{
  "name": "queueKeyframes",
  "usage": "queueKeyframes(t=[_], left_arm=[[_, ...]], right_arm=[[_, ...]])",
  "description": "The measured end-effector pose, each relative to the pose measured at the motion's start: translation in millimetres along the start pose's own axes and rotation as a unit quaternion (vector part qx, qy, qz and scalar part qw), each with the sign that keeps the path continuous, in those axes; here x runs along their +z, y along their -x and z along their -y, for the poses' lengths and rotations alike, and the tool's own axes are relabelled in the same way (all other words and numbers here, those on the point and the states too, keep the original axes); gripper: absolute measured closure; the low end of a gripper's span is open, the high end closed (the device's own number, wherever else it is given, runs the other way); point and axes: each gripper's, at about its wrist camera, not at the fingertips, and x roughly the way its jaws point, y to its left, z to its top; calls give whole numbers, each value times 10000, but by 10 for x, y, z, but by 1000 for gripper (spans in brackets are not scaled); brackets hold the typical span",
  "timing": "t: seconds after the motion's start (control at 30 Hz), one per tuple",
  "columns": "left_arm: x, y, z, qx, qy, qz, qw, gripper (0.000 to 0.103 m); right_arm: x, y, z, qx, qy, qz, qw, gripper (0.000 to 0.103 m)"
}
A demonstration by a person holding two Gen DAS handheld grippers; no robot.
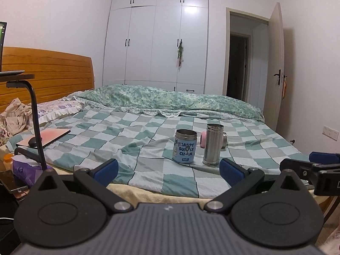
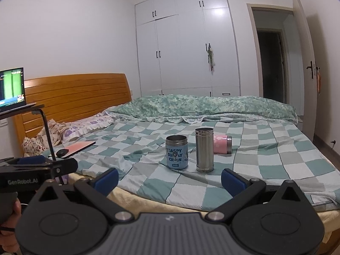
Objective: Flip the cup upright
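Three cups sit on the checked bedspread. A pink cup (image 2: 222,143) lies on its side, behind a tall steel cup (image 2: 204,150) that stands upright. In the left wrist view the pink cup (image 1: 203,139) is mostly hidden behind the steel cup (image 1: 213,144). A short blue printed cup (image 1: 184,146) stands upright to the left, also in the right wrist view (image 2: 176,152). My left gripper (image 1: 167,171) is open and empty, short of the cups at the bed's near edge. My right gripper (image 2: 170,180) is open and empty, also short of them.
A closed pink laptop with a black mouse (image 2: 73,147) lies on the bed at left. A black stand (image 1: 36,125) holding an open laptop (image 2: 11,89) rises at the left bedside. A folded green quilt (image 2: 212,106) lies along the far side. Wardrobe and open door stand behind.
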Motion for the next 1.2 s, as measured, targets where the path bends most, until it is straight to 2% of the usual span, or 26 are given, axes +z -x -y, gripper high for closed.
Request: queueKeyframes(t=[1.2], left_arm=[[14, 14, 55, 41, -135, -39, 9999, 0]], right_arm=[[7, -5, -20, -53, -102, -31, 9999, 0]])
